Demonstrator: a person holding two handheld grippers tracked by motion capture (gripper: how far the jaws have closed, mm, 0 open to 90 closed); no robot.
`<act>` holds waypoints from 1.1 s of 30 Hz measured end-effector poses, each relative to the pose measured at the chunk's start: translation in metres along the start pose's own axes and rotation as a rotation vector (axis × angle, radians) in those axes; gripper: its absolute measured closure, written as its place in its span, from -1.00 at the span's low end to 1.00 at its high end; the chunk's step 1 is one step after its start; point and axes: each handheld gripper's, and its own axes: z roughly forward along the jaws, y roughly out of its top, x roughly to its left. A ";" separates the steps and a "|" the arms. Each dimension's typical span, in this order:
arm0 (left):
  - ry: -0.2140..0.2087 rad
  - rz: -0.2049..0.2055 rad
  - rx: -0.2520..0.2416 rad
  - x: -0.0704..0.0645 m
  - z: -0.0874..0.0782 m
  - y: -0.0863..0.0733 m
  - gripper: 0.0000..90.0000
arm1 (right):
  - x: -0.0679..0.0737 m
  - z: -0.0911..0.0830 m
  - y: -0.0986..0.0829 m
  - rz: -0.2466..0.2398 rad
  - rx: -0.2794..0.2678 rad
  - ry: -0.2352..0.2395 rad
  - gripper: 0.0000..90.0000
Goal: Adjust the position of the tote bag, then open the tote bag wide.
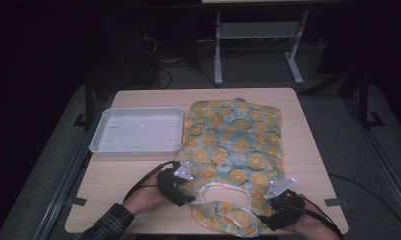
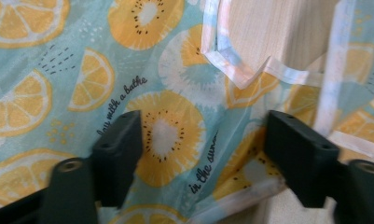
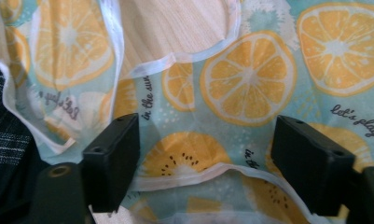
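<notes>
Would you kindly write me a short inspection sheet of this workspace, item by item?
Surface: light wooden table, bare at the near left.
Job's things: citrus-print bib lies flat on the table's right half, neck opening toward the person, straps rumpled at the near edge.
Clutter: white tray, nothing seen in it, sits left of the bib and touches its edge.
Grippers: left gripper open over the bib's near left; right gripper open over its near right hem.
Cables: black cables trail from both grippers toward the person.
Surroundings: dim room, grey floor, a white table frame beyond.
</notes>
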 end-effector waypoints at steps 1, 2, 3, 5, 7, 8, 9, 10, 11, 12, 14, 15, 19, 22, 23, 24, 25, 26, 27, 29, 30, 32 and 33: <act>-0.002 0.008 0.000 0.001 -0.001 0.000 -0.14 | 0.000 -0.001 0.000 0.001 -0.003 0.000 -0.33; -0.002 0.008 0.000 0.001 -0.001 0.000 -0.10 | -0.001 -0.001 0.001 0.003 -0.004 -0.001 -0.30; -0.001 0.016 0.003 0.002 -0.002 0.000 -0.10 | -0.001 -0.001 0.001 0.003 -0.004 -0.001 -0.30; -0.005 0.006 -0.015 0.002 -0.002 0.000 0.07 | -0.001 -0.002 0.001 0.003 -0.007 -0.003 -0.13; -0.005 0.012 -0.015 0.003 -0.002 0.000 0.12 | -0.002 -0.002 0.002 0.003 -0.009 -0.005 -0.06; -0.006 0.014 -0.017 0.003 -0.002 0.000 0.25 | -0.002 -0.003 0.002 0.006 -0.015 -0.002 0.09; -0.008 0.015 -0.018 0.003 -0.002 0.000 0.30 | -0.003 -0.003 0.002 0.003 -0.018 -0.002 0.16; -0.012 0.017 -0.021 0.003 -0.002 0.000 0.37 | -0.003 -0.003 0.002 0.004 -0.020 -0.002 0.24; -0.015 0.020 -0.021 0.004 -0.002 0.000 0.42 | -0.004 -0.003 0.002 0.004 -0.021 -0.002 0.31; -0.015 0.020 -0.021 0.004 -0.002 0.000 0.48 | -0.004 -0.003 0.002 0.004 -0.023 -0.001 0.39; -0.017 0.018 -0.028 0.004 -0.002 0.000 0.58 | -0.004 -0.003 0.003 0.003 -0.025 0.000 0.46; -0.018 0.018 -0.031 0.004 -0.002 0.000 0.58 | -0.004 -0.003 0.003 0.000 -0.029 0.000 0.53; -0.028 0.023 -0.036 0.007 -0.002 0.000 0.89 | -0.006 -0.002 0.004 -0.003 -0.032 0.011 0.87; -0.042 0.013 -0.043 0.008 -0.001 0.000 0.95 | -0.007 -0.002 0.004 -0.010 -0.030 0.015 0.93; -0.047 0.009 -0.045 0.009 -0.001 -0.001 0.97 | -0.007 -0.002 0.005 -0.012 -0.029 0.019 0.95; -0.051 0.005 -0.049 0.009 -0.001 -0.001 0.98 | -0.007 -0.002 0.005 -0.020 -0.026 0.020 0.96; -0.059 0.002 -0.049 0.011 -0.001 -0.001 0.98 | -0.007 -0.002 0.005 -0.020 -0.026 0.023 0.97; -0.059 0.002 -0.049 0.011 -0.001 -0.001 0.98 | -0.008 -0.002 0.005 -0.018 -0.025 0.028 0.97; -0.069 -0.006 -0.044 0.012 -0.002 -0.001 0.99 | -0.009 -0.002 0.005 -0.018 -0.024 0.031 0.97; -0.068 -0.005 -0.042 0.013 -0.003 -0.001 0.99 | -0.008 -0.002 0.006 -0.023 -0.022 0.028 0.98; -0.068 -0.005 -0.042 0.013 -0.003 -0.001 0.99 | -0.008 -0.002 0.006 -0.023 -0.022 0.028 0.98; -0.069 -0.018 -0.048 0.013 -0.004 0.000 0.99 | -0.009 -0.004 0.006 -0.024 -0.026 0.028 0.98; -0.068 -0.022 -0.054 0.013 -0.005 0.000 0.99 | -0.009 -0.004 0.006 -0.024 -0.026 0.028 0.98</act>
